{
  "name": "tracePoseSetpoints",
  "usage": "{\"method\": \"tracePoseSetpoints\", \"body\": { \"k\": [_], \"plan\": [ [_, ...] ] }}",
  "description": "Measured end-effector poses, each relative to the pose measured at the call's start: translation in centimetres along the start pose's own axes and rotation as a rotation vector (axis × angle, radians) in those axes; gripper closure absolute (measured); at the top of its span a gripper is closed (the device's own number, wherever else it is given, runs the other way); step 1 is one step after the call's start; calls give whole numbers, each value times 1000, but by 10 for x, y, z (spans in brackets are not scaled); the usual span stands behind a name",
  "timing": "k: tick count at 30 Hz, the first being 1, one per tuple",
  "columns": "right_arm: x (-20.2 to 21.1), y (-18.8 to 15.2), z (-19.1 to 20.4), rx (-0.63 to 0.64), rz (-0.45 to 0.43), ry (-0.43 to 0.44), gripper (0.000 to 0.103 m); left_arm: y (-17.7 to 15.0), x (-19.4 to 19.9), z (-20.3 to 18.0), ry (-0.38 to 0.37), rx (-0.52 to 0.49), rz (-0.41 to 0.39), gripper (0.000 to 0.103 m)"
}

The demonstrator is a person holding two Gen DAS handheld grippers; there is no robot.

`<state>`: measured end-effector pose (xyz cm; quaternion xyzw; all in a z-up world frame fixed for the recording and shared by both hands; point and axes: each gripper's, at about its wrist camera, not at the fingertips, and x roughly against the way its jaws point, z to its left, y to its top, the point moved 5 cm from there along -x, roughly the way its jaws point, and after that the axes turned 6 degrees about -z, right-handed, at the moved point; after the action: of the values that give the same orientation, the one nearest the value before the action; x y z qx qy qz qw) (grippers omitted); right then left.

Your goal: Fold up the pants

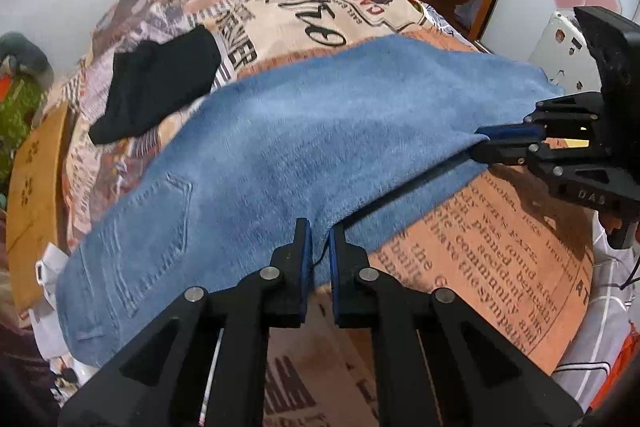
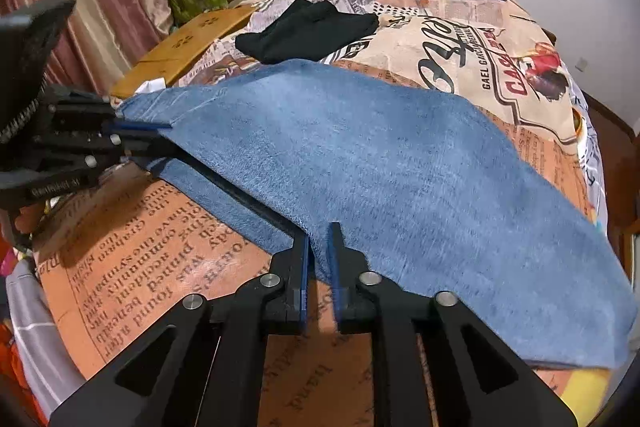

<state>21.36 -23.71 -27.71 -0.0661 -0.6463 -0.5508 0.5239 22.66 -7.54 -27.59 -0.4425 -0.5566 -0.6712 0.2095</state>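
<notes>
Left gripper (image 1: 319,247) pinches near edge of blue jeans (image 1: 280,147), bottom middle; right gripper (image 2: 319,251) pinches same edge.

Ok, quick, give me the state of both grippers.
Left gripper: shut on the near edge of the jeans.
Right gripper: shut on the same edge.

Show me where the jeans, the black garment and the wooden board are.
jeans (image 1: 320,131): left wrist view, middle of the leg.
black garment (image 2: 308,31): right wrist view, its centre.
wooden board (image 2: 188,43): right wrist view, its top face.
</notes>
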Motion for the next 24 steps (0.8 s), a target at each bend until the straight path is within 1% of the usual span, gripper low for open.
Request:
{"method": "tracePoseSetpoints", "body": {
  "k": [2,3,4,5,6,8,9,11,13,15,18,21,24],
  "plan": [
    [7,-1,-4,-38,0,11,83,-2,4,4,-22,31,10,84],
    [11,-3,-7,-53,-3,6,74,-2,8,7,-25,47,8,82],
    [15,-4,-10,-64,-14,-4,64,-2,12,10,-25,61,3,77],
    [21,-6,-15,-75,-24,-20,61,-1,17,14,-26,72,-4,71],
    [26,-9,-18,-82,-33,-33,58,1,24,18,-23,87,-20,69],
    [37,-14,-30,-114,-49,-67,58,5,33,25,-8,104,-52,56],
    [43,-17,-39,-146,-61,-89,58,10,38,30,6,114,-73,52],
    [57,-27,-62,-233,-88,-125,58,19,45,39,37,136,-112,38],
    [69,-37,-85,-319,-111,-155,57,31,45,51,74,161,-131,32],
    [84,-51,-116,-407,-133,-234,57,41,38,60,99,181,-132,29],
    [104,-70,-159,-512,-160,-342,57,52,21,70,109,212,-114,24],
    [123,-83,-203,-603,-187,-431,57,57,-5,79,109,252,-65,24],
    [137,-91,-246,-676,-204,-496,57,55,-29,84,97,294,-8,24]
  ]
}}
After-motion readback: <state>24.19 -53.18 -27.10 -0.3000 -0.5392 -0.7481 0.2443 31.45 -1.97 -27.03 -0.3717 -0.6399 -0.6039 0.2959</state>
